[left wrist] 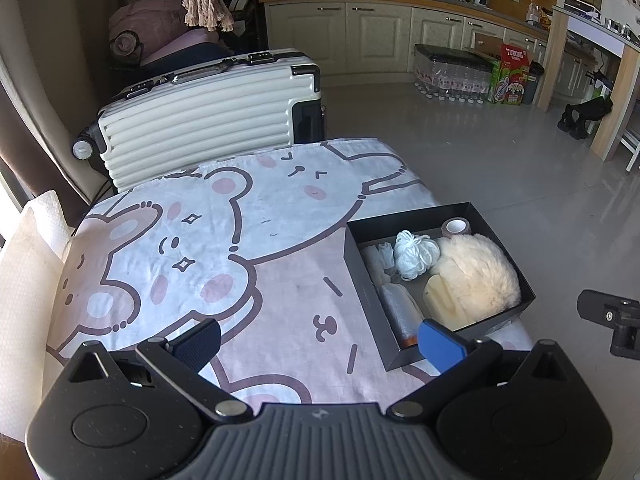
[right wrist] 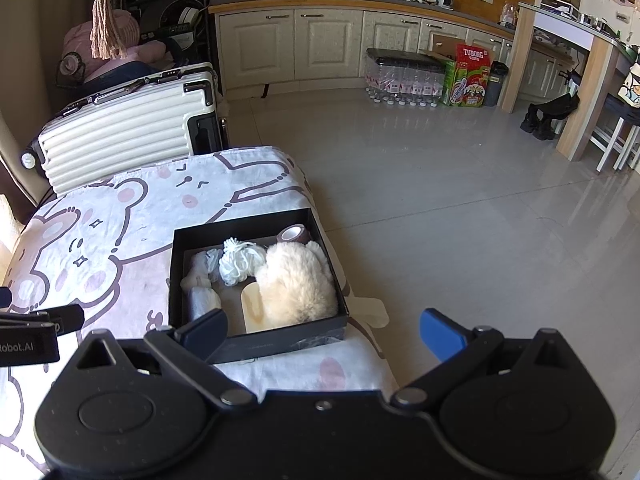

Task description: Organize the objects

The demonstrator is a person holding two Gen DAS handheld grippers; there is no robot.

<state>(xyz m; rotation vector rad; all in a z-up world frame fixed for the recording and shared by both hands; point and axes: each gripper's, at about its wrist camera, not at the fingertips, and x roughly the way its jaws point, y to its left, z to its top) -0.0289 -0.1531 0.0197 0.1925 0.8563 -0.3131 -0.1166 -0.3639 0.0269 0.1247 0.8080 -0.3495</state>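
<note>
The left tongs (left wrist: 320, 340) gape wide and hold nothing over the worktop (left wrist: 248, 240). The black box (left wrist: 360, 276) sits at the right edge (fluffy ball (left wrist: 480, 276), yarn (left wrist: 414, 254) and tape roll (left wrist: 457, 226) inside); a nudge might tip it off. The right tongs (right wrist: 322, 332), likewise wide and bare, hide its near corner.

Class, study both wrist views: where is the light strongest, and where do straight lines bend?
Left wrist view: sunlight washes out the paper towel at the left edge, and the suitcase bows with fisheye distortion. Right wrist view: glare streaks the tiled floor at right, the counter curves, and the black box stays sharp.
</note>
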